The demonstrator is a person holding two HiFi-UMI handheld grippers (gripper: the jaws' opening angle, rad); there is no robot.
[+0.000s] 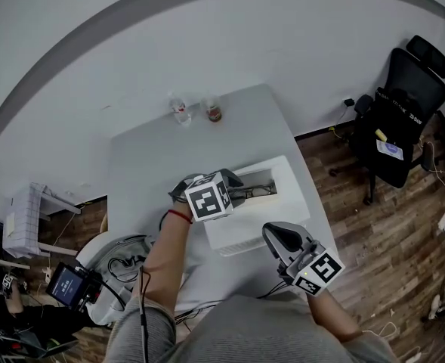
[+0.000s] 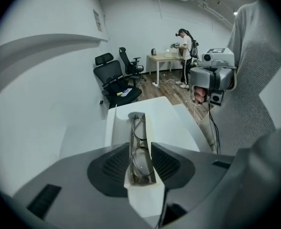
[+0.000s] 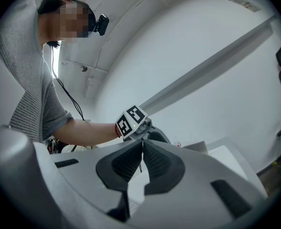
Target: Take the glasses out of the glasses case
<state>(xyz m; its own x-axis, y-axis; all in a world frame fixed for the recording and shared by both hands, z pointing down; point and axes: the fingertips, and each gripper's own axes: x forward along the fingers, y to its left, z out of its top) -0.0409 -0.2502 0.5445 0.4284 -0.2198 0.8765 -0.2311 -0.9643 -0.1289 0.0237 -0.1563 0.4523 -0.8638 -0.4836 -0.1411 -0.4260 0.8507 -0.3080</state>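
A white glasses case (image 1: 241,231) lies open on the white table (image 1: 150,165). In its narrow slot sit thin-rimmed glasses (image 1: 258,191), seen lengthwise in the left gripper view (image 2: 137,127). My left gripper (image 1: 241,191) points steeply down over the slot. Its jaws (image 2: 141,152) are open, one on each side of the glasses, and the pads do not press on them. My right gripper (image 1: 276,234) hangs near the case's front right corner, with its jaws shut (image 3: 141,149) and nothing between them. The case's white top (image 2: 171,123) stretches away beyond the jaws.
Two small bottles (image 1: 180,110) (image 1: 214,111) stand at the table's far edge. A black office chair (image 1: 400,119) is on the wooden floor to the right. Equipment and cables lie on the floor at lower left. A person (image 2: 184,56) stands by a distant desk.
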